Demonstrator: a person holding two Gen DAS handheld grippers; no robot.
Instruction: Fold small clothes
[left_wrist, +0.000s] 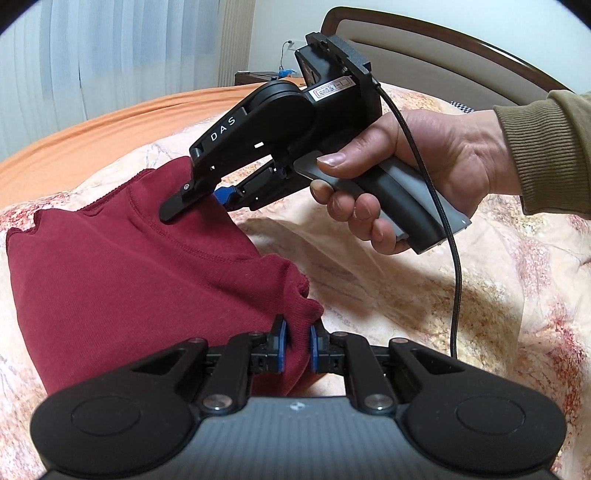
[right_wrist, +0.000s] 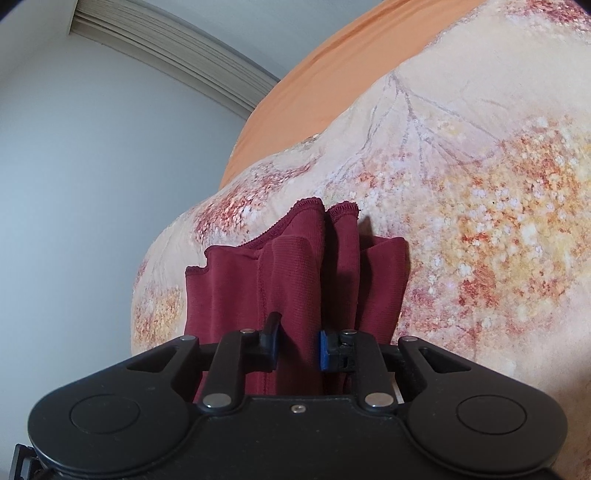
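My left fingers (left_wrist: 297, 345) are closed on a bunched corner of the maroon garment (left_wrist: 122, 266), cloth pinched between the blue pads (left_wrist: 281, 343) at lower centre of the left wrist view. Garment lies spread on the floral quilt (left_wrist: 424, 306), filling the left half of that frame, hem edge toward upper left. My right fingers (left_wrist: 207, 201) come in from centre frame and clamp the garment's far edge; my right hand (left_wrist: 417, 177) wraps the grey handle at right, olive sleeve (left_wrist: 546, 147) behind it, black cable (left_wrist: 448, 240) hanging down. In the right wrist view the garment (right_wrist: 295, 273) sits pleated between my right fingers (right_wrist: 297, 349) at lower centre, folds running up frame to the stitched hem; pads contact the cloth on both sides. Quilt (right_wrist: 480, 184) fills the right side, orange sheet (right_wrist: 332, 62) above it.
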